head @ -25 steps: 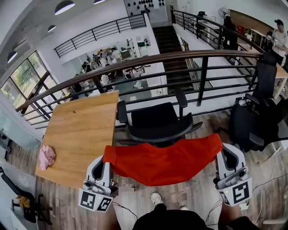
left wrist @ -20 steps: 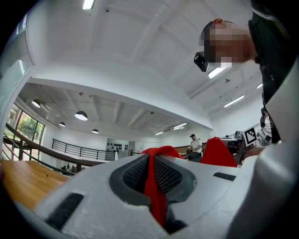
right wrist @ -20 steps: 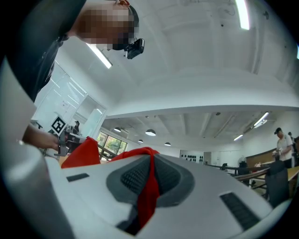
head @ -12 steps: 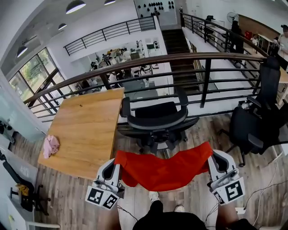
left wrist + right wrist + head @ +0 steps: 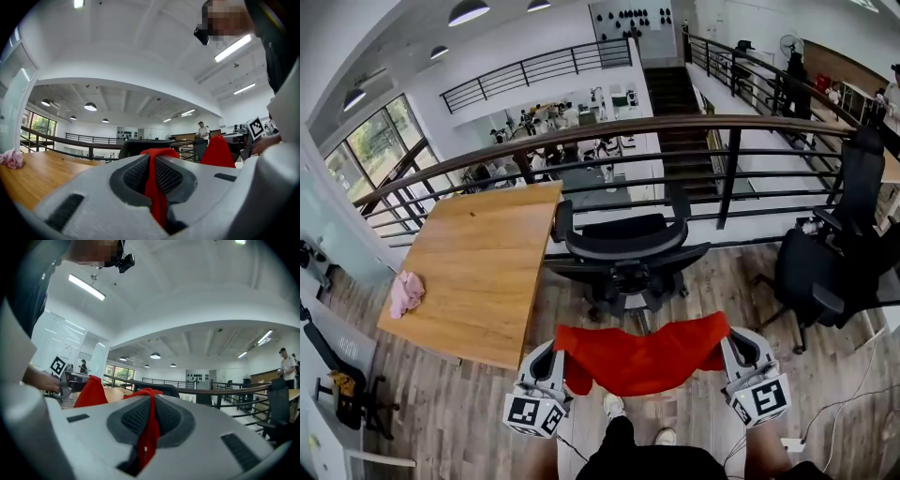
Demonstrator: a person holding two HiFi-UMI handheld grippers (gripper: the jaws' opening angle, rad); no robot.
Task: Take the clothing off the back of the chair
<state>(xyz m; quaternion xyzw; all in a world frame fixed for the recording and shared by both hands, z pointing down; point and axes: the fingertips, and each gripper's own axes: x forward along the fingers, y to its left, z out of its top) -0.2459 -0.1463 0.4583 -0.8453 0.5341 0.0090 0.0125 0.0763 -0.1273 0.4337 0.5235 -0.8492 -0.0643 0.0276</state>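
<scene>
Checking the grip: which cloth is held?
The red garment, pinched by left gripper and right gripper; the pink cloth lies on the table.

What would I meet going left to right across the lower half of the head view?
pink cloth on the table → left gripper, shut on the red garment → red garment, stretched between both grippers → right gripper, shut on it too → black chair at the right.

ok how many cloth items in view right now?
2. A red garment held stretched between the left gripper and right gripper; a crumpled pink cloth on the wooden table, near its left edge. No others visible.
</scene>
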